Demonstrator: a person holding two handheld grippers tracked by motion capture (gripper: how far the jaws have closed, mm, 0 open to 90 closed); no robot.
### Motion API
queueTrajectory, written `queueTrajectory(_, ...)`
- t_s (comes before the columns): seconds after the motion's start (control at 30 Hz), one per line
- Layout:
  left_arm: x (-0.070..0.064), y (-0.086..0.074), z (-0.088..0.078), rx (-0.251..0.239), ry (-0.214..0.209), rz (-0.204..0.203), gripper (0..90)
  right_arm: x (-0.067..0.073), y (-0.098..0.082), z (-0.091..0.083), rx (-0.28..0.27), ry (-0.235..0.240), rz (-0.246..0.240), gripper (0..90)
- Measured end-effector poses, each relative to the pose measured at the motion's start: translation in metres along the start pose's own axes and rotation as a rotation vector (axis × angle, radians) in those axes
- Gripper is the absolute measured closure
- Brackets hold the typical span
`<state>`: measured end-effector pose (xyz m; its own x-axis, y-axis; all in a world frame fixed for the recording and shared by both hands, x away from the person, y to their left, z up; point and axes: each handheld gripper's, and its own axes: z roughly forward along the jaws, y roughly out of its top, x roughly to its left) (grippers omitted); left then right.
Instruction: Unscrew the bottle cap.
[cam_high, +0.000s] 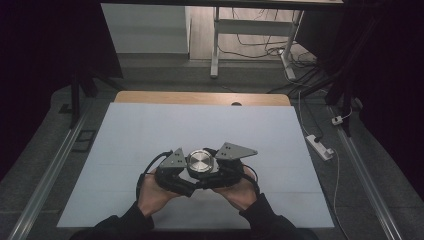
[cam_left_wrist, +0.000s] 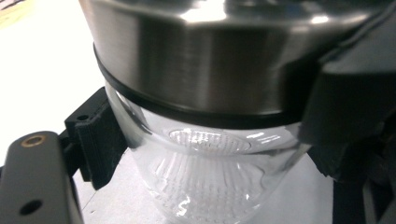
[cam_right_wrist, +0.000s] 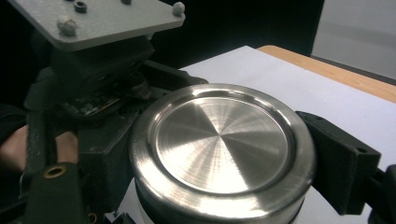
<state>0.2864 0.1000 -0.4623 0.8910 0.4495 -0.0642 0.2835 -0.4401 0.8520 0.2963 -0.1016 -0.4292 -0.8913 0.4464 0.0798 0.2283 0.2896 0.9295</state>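
High view — white mat (cam_high: 150, 130), bare around the lidded jar (cam_high: 201, 162).

The glass jar (cam_left_wrist: 205, 177) runs off the bottom edge — its base hidden, contents beyond telling.

Between the black fingers (cam_right_wrist: 343, 163) we see a jar whose lid (cam_right_wrist: 219, 144) is silver steel, brushed so that fine lines fan out from its middle in light and dark wedges. Around the lid's lower edge, level with the fingers, runs a thin black ring (cam_left_wrist: 154, 105). Below it the jar's glass (cam_left_wrist: 205, 186) is clear, with a pattern of fine ribs spreading from its base. Under the fingers lies a white sheet (cam_high: 150, 130), with a pale brown wooden table edge (cam_high: 200, 97) beyond. The plates (cam_high: 235, 150) above the fingers are grey.
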Motion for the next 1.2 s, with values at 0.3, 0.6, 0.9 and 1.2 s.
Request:
queueTrajectory(0.3, 0.009, -0.004, -0.003, -0.01, -0.19, 0.073, 15.6, -0.012, 0.002, -0.005, 0.029, 0.213, -0.041, 18.5)
queueTrajectory(0.6, 0.015, -0.008, -0.004, -0.012, -0.308, 0.131, 15.6, -0.008, 0.003, -0.006, 0.046, 0.288, -0.119, 18.6)
queueTrajectory(0.9, 0.016, -0.012, -0.003, -0.009, -0.385, 0.192, 15.6, -0.01, 0.009, -0.014, 0.012, 0.339, -0.121, 18.7)
queueTrajectory(1.2, 0.019, -0.012, -0.001, -0.001, -0.309, 0.153, 15.6, -0.017, 0.011, -0.021, -0.001, 0.297, -0.101, 18.6)
